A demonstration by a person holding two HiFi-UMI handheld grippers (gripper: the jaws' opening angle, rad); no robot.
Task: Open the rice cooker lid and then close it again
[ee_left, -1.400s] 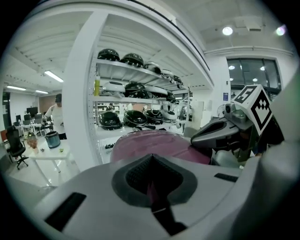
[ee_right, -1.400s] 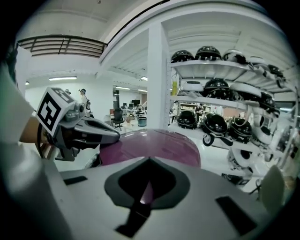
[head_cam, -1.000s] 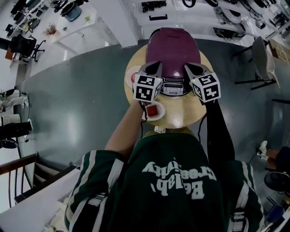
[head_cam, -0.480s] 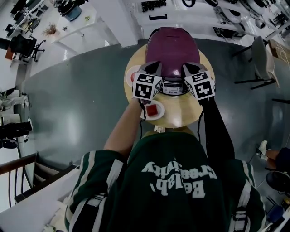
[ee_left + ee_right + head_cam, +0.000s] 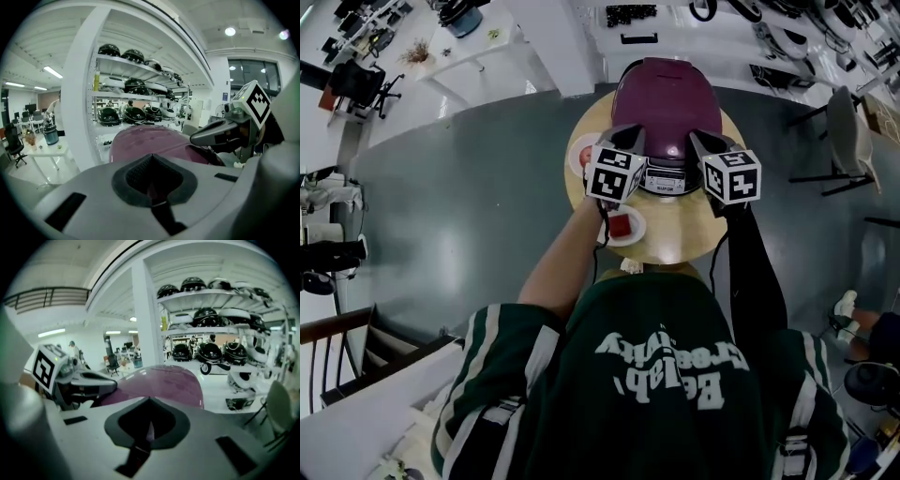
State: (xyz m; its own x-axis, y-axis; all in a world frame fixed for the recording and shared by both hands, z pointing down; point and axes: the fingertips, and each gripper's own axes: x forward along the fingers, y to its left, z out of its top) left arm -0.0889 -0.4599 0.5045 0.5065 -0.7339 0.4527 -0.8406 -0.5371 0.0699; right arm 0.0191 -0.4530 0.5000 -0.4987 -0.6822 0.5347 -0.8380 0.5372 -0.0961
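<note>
Round wooden table (image 5: pixel 680 239) on grey floor (image 5: pixel 459 216). Maroon rice cooker (image 5: pixel 666 98), lid down. Helmet shelving (image 5: pixel 140 96) behind. Left gripper (image 5: pixel 630 136) and right gripper (image 5: pixel 697 139): jaws together, empty, flanking the cooker's front.

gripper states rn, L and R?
Left gripper: shut, holding nothing.
Right gripper: shut, holding nothing.

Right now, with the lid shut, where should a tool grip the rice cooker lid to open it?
Probably the lid at its front lip, just above the silver panel, coming from the person's side: its maroon dome is smooth and rounded, with no handle showing.
</note>
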